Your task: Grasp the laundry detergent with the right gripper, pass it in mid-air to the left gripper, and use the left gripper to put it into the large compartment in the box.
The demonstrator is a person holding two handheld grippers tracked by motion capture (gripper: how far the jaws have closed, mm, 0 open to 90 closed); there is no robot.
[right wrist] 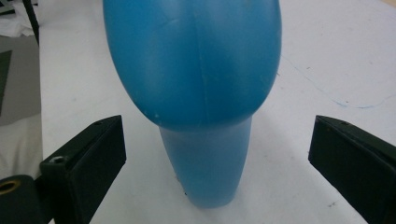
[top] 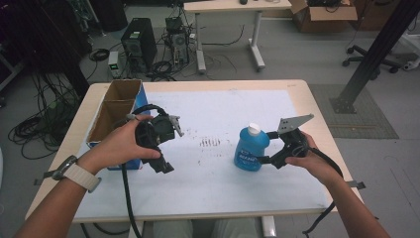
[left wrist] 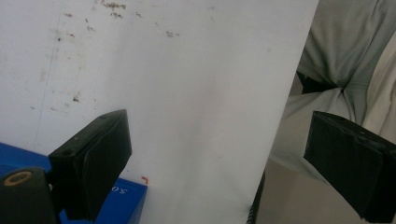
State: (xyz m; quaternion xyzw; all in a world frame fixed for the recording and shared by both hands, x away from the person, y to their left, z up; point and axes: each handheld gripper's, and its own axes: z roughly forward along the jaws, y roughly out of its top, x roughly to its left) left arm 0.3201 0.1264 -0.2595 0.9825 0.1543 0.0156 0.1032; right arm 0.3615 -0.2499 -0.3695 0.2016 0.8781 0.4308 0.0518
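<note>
The right gripper [top: 265, 147] has its fingers spread around the upright blue bottle [top: 250, 148], the left gripper [top: 159, 136] fingers spread idle; an off-centre closure could topple it on the surface [top: 208, 178].

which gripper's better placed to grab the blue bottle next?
Right. The right gripper is open with its jaws either side of the upright blue bottle, not yet touching it. The left gripper is open too, but held near the cardboard box, well away and pointing at bare table.

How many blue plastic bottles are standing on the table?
1. The blue plastic bottle with a white cap stands right of the table's centre, between the open jaws of the right tool.
</note>
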